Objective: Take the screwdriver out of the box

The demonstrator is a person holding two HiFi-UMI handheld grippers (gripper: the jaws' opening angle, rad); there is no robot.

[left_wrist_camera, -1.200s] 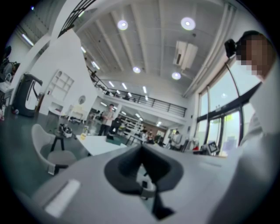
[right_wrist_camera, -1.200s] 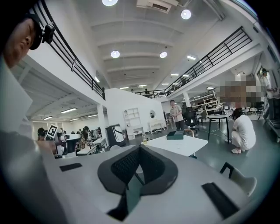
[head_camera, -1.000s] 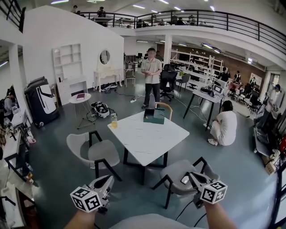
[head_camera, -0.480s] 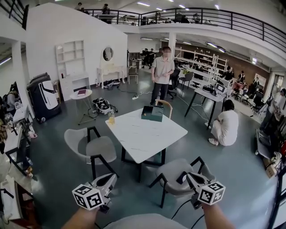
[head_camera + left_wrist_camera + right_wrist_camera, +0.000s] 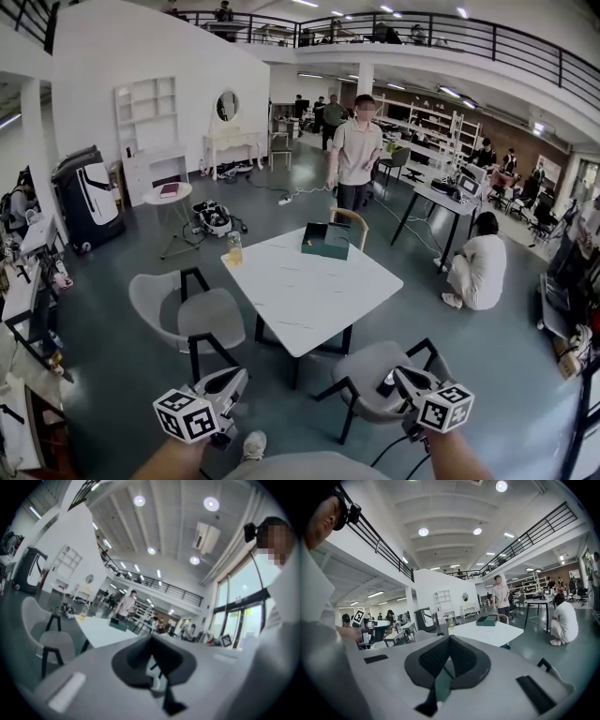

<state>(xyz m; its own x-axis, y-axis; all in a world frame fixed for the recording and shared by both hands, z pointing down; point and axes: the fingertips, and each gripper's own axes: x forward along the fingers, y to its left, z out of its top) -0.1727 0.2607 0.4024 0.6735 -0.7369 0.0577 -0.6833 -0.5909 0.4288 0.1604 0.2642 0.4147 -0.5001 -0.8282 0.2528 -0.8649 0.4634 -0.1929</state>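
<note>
A dark green box [image 5: 326,240] lies at the far side of the white table [image 5: 300,286]; it also shows small in the left gripper view [image 5: 118,624] and in the right gripper view [image 5: 487,619]. No screwdriver is visible. My left gripper [image 5: 234,377] is low at the bottom left, well short of the table, with its jaws shut and nothing in them [image 5: 150,640]. My right gripper [image 5: 398,377] hangs at the bottom right over a grey chair, jaws also shut and empty [image 5: 449,640].
Two grey chairs [image 5: 192,317] [image 5: 375,370] stand on the near side of the table, a wooden chair [image 5: 349,221] behind it. A glass of yellow drink [image 5: 234,249] sits at the table's left corner. A person [image 5: 356,150] stands beyond the box; another [image 5: 478,267] crouches at the right.
The table and box have come nearer as both grippers moved forward and slightly down. The standing person has stepped closer to the table. A shoe now shows at the bottom.
</note>
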